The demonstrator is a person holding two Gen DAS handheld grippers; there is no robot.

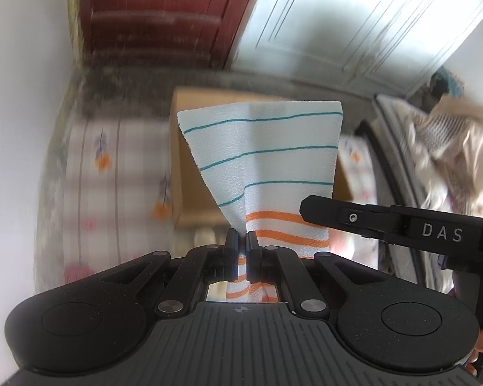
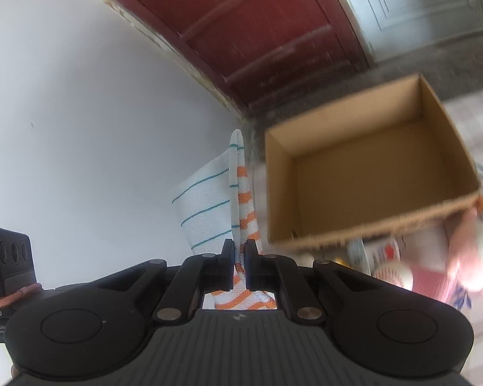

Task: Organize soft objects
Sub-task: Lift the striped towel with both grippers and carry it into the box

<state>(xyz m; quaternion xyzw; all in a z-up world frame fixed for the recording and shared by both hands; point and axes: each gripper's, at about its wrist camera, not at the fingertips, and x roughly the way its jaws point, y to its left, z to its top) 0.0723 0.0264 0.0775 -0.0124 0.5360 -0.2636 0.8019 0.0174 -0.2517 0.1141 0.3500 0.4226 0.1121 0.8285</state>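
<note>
Up in the air, a white cloth with teal and orange stripes is held by both grippers at once. The left gripper has its jaws nearly closed, pinching a gathered fold of the cloth near its orange-striped end, and the fabric fans out wide beyond the fingertips with the teal lines running across it. Part of the orange-striped end also shows through the gap behind the jaws.

The right gripper is likewise clamped almost shut on the same cloth, seen edge-on from its own camera as a narrow folded strip rising from between the fingers, with a flap of teal-lined fabric spreading to the left. From the left wrist view, the right gripper reaches in from the right side, its finger lying against the orange bands.

Beyond the cloth sits an open cardboard box, its inside bare brown. Behind it are a dark red door, a white wall, and blurred floral bedding.
</note>
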